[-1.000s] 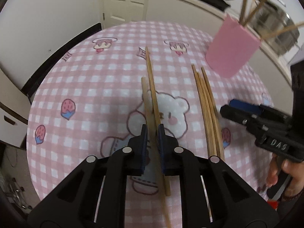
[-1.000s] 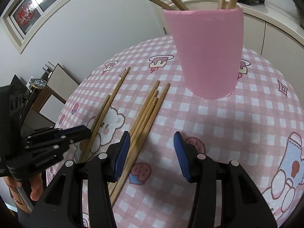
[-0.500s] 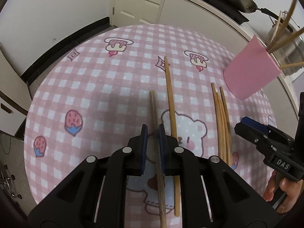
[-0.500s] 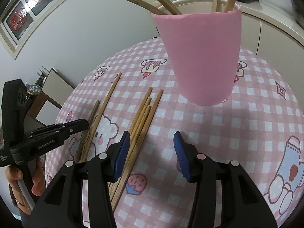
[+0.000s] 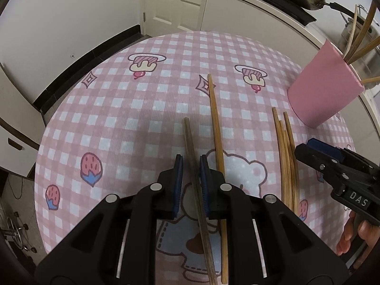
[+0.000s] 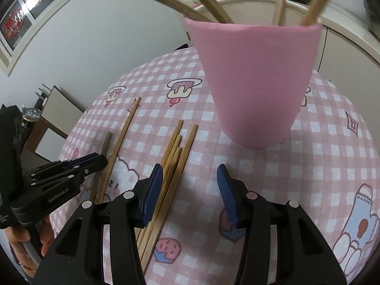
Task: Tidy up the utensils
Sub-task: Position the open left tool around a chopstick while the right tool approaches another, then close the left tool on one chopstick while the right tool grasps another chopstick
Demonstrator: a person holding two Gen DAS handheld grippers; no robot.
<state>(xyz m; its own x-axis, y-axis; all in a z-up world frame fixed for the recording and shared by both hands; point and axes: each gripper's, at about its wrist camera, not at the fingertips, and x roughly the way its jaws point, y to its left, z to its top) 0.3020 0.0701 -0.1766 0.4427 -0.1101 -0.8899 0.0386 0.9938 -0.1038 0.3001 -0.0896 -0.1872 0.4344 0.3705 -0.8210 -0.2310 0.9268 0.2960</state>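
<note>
Left claw (image 5: 191,178) is clamped on a dark chopstick (image 5: 190,147), which is lifted off the tabletop (image 5: 118,118). Right claw (image 6: 190,187) is held apart, empty, over the bundle (image 6: 171,166) below the pink cup (image 6: 256,83). Step judged: carrying the stick to the cup. Next, tilting upright is called for. Since a second ago, the stick is separated from its paler neighbour (image 5: 216,128).

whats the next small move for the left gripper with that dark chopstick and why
Probably lift and carry it toward the pink cup. The left gripper looks shut on the dark chopstick, whose far end appears raised off the cloth, and the cup already holds several sticks while others still lie on the table.
</note>
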